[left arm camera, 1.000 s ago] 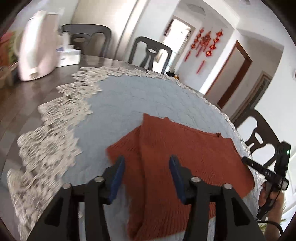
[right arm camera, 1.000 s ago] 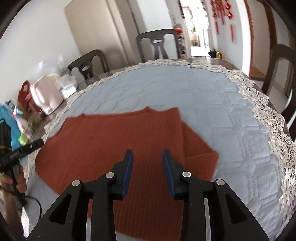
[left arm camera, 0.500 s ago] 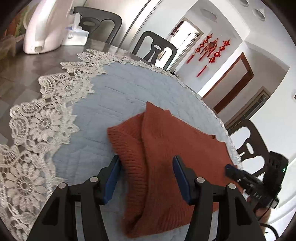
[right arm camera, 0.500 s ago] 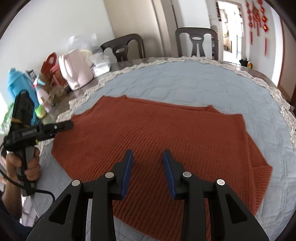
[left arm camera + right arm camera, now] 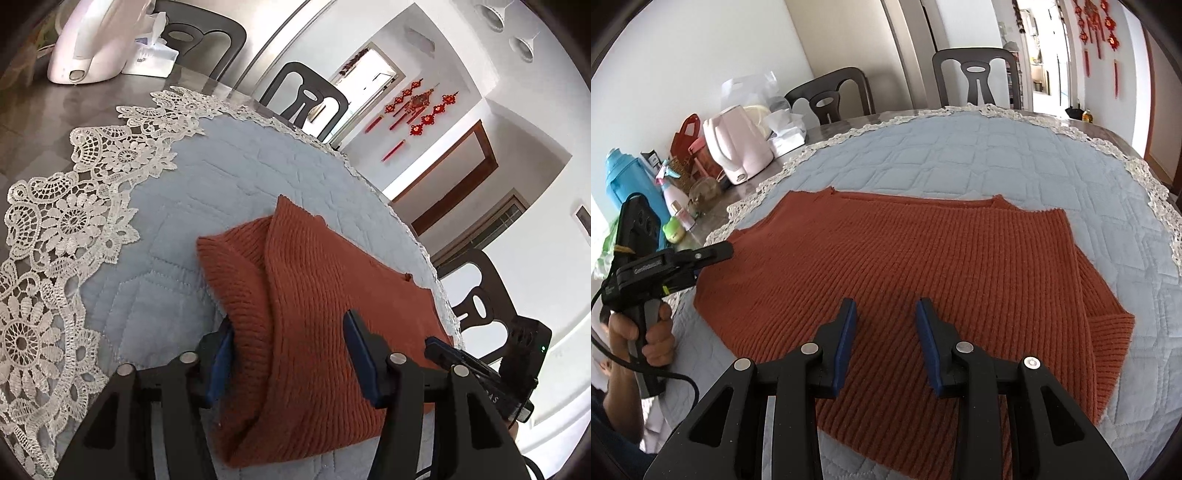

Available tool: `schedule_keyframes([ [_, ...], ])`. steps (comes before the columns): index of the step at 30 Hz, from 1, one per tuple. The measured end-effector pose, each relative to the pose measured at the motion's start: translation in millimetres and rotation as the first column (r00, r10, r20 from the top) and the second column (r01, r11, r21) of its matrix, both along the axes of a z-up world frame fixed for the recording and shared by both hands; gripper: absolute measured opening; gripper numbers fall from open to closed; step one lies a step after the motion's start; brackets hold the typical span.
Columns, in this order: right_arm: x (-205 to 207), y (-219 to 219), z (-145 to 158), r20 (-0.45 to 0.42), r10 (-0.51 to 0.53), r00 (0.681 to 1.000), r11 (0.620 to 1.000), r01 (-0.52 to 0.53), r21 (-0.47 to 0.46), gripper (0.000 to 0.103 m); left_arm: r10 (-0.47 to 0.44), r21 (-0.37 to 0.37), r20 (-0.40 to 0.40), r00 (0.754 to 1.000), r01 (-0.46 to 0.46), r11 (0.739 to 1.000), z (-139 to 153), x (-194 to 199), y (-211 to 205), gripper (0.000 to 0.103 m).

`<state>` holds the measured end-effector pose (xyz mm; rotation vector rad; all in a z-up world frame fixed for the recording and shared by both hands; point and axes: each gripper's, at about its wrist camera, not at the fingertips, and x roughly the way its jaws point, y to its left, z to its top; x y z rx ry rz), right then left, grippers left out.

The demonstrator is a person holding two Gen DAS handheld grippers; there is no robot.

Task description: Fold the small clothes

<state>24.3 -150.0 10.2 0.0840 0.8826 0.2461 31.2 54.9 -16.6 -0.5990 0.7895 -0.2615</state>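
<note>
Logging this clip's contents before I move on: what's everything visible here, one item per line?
sweater: 1, rust orange, flat on the mat, one side folded over
quilted mat: 1, pale blue with white lace edge, covering the table
kettle: 1, pale pink, on the table beyond the mat's edge
tissue box: 1, white, beside the kettle
flask: 1, blue, among small bottles
chairs: at least 3, dark, around the table
hanging ornaments: red, on the wall
left gripper: black, blue pads, closing around the sweater's folded edge
right gripper: black, blue pads, over the sweater, nothing held
hand: 1, holding the left gripper's handle
</note>
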Motion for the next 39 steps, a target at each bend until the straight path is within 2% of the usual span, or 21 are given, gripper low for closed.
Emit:
schedule_keyframes([
  [1, -0.5, -0.7, 0.5, 0.003, -0.002, 1.0, 1.0, 0.002, -0.001, 0.035, 0.003, 0.007, -0.006, 1.0, -0.003, 1.0, -0.5, 1.6, -0.6, 0.04],
  [5, -2.6, -12.2, 2.7, 0.009, -0.035, 0.999, 0.999, 0.035, 0.011, 0.035, 0.004, 0.016, -0.019, 1.0, -0.004, 1.0, -2.1, 4.6, -0.7, 0.025],
  [10, -8.3, -29.1, 7.9, 0.023, -0.081, 0.996, 0.996, 0.081, 0.025, 0.035, -0.016, 0.024, 0.017, 1.0, 0.016, 1.0, 14.8, 3.7, -3.1, 0.019],
  [16, -18.2, -49.6, 14.7, 0.046, -0.132, 0.99, 0.99, 0.129, 0.062, 0.035, -0.083, 0.013, 0.112, 0.99, 0.082, 0.997, 56.5, 6.3, -22.7, 0.017],
  [20, -22.8, -58.8, 16.9, 0.05, -0.155, 0.987, 0.984, 0.15, 0.096, 0.035, -0.165, 0.01, 0.156, 0.974, 0.165, 0.986, 75.8, 17.1, -53.9, 0.016],
  [23, -28.6, -63.3, 18.2, 0.053, -0.167, 0.985, 0.982, 0.161, 0.099, 0.035, -0.237, 0.005, 0.156, 0.959, 0.239, 0.971, 77.6, 27.8, -85.5, 0.016],
  [26, -32.3, -66.8, 17.9, 0.048, -0.177, 0.983, 0.98, 0.172, 0.103, 0.035, -0.311, 0.001, 0.125, 0.942, 0.314, 0.95, 65.6, 39.3, -119.6, 0.016],
  [30, -34.7, -70.6, 18.0, 0.038, -0.186, 0.982, 0.978, 0.182, 0.102, 0.035, -0.404, -0.018, 0.018, 0.915, 0.404, 0.915, 29.9, 54.7, -155.3, 0.017],
  [32, -36.6, -72.3, 20.1, 0.041, -0.188, 0.981, 0.978, 0.183, 0.103, 0.035, -0.411, -0.032, 0.013, 0.912, 0.411, 0.911, 26.2, 51.8, -158.5, 0.017],
  [36, -33.8, -73.8, 22.3, 0.04, -0.187, 0.981, 0.976, 0.181, 0.12, 0.035, -0.414, -0.067, 0.067, 0.908, 0.418, 0.906, 43.8, 36.2, -145.8, 0.035],
  [39, -28.1, -70.7, 25.0, 0.048, -0.187, 0.981, 0.976, 0.18, 0.122, 0.035, -0.395, -0.03, 0.148, 0.907, 0.403, 0.915, 64.5, 17.3, -129.5, 0.041],
])
